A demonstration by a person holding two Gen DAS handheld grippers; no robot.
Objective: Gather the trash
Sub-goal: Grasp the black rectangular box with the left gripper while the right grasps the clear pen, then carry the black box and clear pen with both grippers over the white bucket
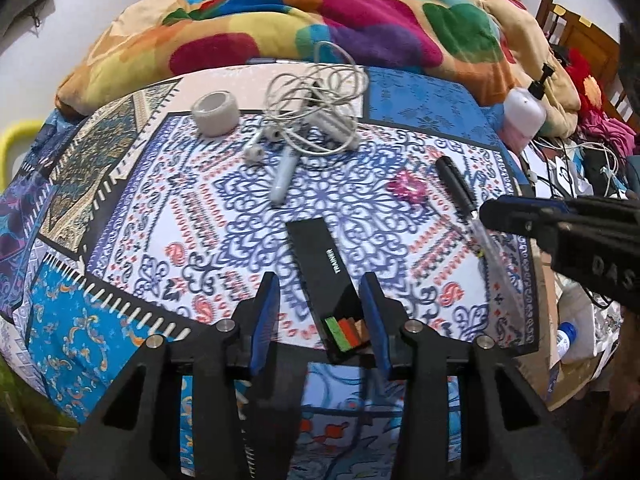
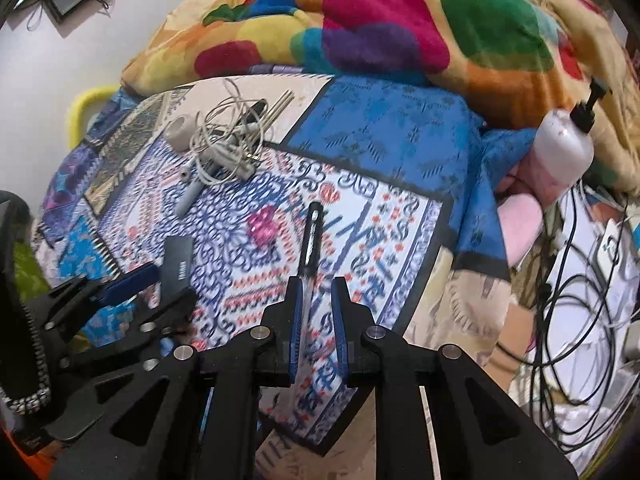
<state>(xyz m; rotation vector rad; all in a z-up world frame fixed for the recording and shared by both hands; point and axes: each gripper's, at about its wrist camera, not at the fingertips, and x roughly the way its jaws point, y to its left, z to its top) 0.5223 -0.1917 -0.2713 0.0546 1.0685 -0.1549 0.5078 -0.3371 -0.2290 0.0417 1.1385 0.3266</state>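
Big patterned bedsheet has the junk spread over it. The left gripper sits partly open around the black box, pads not clearly pressing it. The right gripper is nearly closed, pinching the pen.

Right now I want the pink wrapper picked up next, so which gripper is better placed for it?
Probably the left. The left gripper straddles the black box with its jaws apart, while the right gripper has a pen between its fingers. The pink wrapper lies between the two.
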